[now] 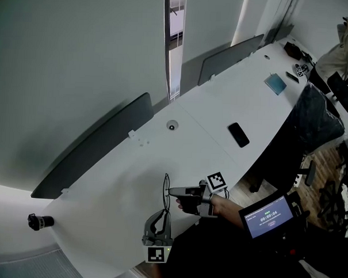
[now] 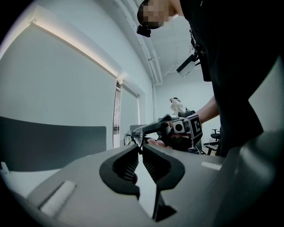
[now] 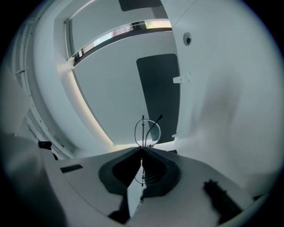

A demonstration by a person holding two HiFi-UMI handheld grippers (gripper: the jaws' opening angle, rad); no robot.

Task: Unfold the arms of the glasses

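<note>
Beyond the left end of the long white table, a small black cylinder-shaped device is sitting on a lower ledge. A dark divider panel is standing along the table's far edge.

At the table's near edge, the left gripper is pointing away from the person, with its marker cube hanging just off the edge. Its jaws are pressing almost together, and their tips are pinching a thin wire part of the glasses.

The glasses are hanging in the air just above the table's near edge, caught between the two tools. They are showing edge-on from the head view. In the right gripper view one round lens is standing upright past the jaw tips, and a thin arm with a dark tip is slanting away from it. How far that arm is unfolded I cannot tell.

The right gripper is reaching in from the right over the same stretch of the table's edge, with its marker cube facing up. Its jaws are squeezing together on the wire frame, which is running down through the gap between them.

Farther along the table's top, a small round cable port is lying near the far edge. A black phone is lying flat near the middle, and a blue notebook is lying toward the right end.

Off the table's near side, a lit screen is glowing and a dark chair is standing against the edge. A person is sitting past the right end.
</note>
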